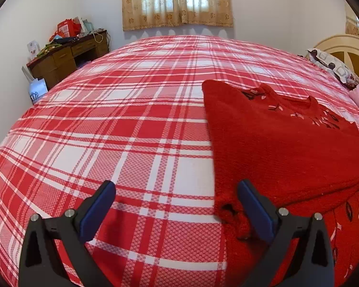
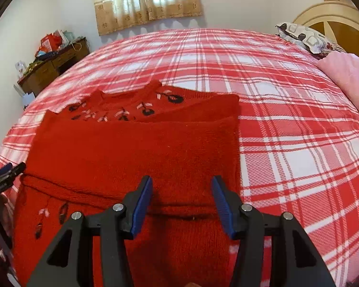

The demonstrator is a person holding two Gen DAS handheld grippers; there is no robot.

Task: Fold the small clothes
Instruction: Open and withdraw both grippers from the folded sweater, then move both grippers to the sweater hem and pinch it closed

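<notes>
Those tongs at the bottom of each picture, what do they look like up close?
Both pairs look alike. The left tongs and the right tongs each have two black, angular plastic arms with triangular cut-outs, round silver bolt heads at the joints, and flat blue pads lining the inner faces of the fingers. No cables show.

Sweater (image 2: 131, 148) lies flat on the bed (image 2: 287, 124), partly folded: one layer doubled over the body, collar end at 12 o'clock, hem end at 6. Right gripper (image 2: 182, 203) sits over the sweater's near part, jaws apart, fold edge between them. Left gripper (image 1: 177, 205) at the sweater's 9 o'clock edge, one finger over the knit, the other over the bedspread. Pillow (image 2: 304, 38) and blanket (image 2: 347, 81) at 2 o'clock. Desk (image 1: 67, 57) off the bed at 10 o'clock. Curtained window (image 1: 177, 0) at 12.
</notes>
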